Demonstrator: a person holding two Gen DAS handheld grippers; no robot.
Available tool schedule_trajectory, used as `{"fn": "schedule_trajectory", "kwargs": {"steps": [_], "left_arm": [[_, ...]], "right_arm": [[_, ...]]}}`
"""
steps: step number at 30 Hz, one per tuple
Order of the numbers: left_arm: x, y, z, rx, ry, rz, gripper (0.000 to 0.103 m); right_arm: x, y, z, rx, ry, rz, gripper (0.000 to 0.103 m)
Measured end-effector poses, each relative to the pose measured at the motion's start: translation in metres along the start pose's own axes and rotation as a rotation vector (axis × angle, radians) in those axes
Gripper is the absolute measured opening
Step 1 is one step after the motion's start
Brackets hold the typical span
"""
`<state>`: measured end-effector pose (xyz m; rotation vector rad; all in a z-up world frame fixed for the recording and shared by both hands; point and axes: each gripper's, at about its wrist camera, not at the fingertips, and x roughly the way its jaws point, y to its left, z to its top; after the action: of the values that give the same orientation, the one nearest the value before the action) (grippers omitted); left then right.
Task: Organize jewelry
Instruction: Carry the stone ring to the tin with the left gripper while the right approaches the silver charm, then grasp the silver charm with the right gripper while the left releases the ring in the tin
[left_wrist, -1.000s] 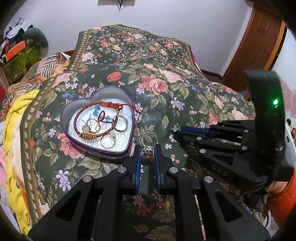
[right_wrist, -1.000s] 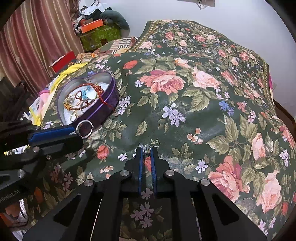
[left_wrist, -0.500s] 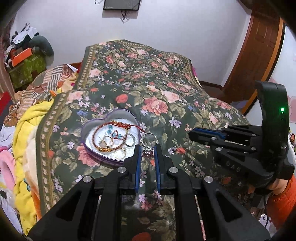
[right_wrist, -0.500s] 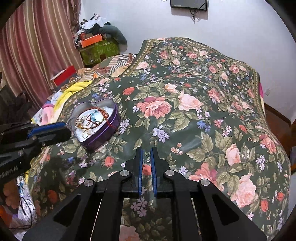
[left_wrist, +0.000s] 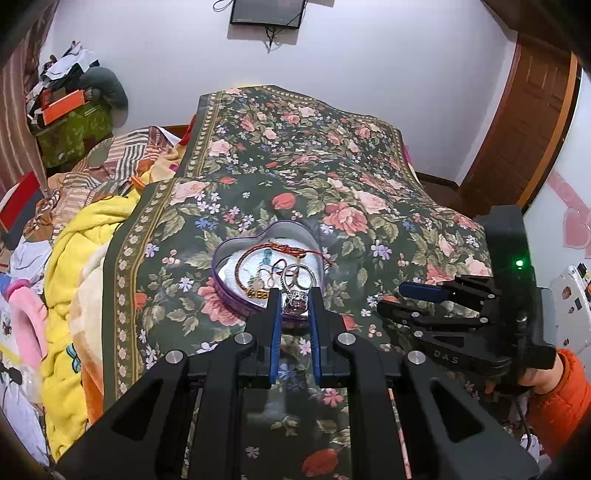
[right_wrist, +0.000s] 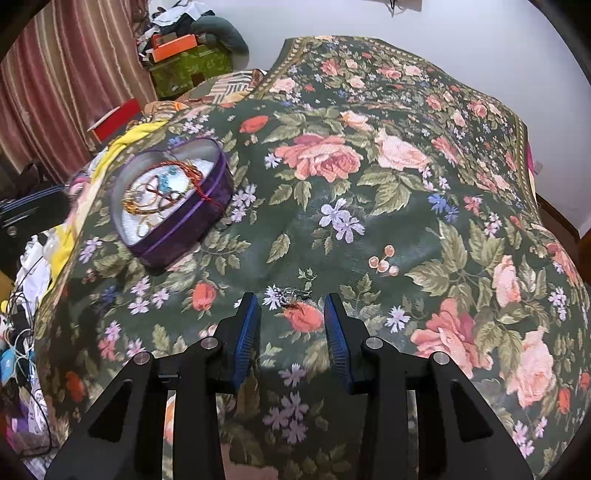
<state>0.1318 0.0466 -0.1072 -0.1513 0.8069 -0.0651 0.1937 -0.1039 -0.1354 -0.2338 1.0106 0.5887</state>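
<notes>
Left claw (left_wrist: 293, 301) is pinching a ring (left_wrist: 295, 297) above the heart-shaped tin (left_wrist: 236, 245); right claw (right_wrist: 291, 321), spread, is straddling a small trinket (right_wrist: 290, 295): better lower squarely.

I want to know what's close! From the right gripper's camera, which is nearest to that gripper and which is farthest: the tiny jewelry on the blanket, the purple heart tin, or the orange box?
1. The small jewelry piece, on the floral blanket just ahead of the right gripper.
2. The heart tin, farther off to the left.
3. The orange box, far back on the corner pile.
</notes>
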Motion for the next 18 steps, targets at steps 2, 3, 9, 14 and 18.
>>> {"fn": "schedule_trajectory", "kwargs": {"steps": [2,3,9,14,18], "left_arm": [[0.001,0.003,-0.001,-0.004,0.002,0.002,0.012],[0.001,0.003,-0.001,-0.006,0.003,0.003,0.012],[0.005,0.006,-0.002,-0.014,0.008,0.002,0.012],[0.004,0.007,-0.003,-0.013,0.007,0.001,0.012],[0.003,0.007,-0.002,-0.015,0.001,0.002,0.012]], "right_arm": [[0.001,0.000,-0.001,0.002,-0.016,-0.014,0.032],[0.001,0.001,0.000,-0.004,-0.018,-0.026,0.029],[0.000,-0.002,-0.001,-0.001,-0.033,-0.028,0.012],[-0.005,-0.002,0.000,0.005,-0.047,-0.020,0.011],[-0.015,0.000,0.002,0.007,-0.074,-0.013,0.011]]}}
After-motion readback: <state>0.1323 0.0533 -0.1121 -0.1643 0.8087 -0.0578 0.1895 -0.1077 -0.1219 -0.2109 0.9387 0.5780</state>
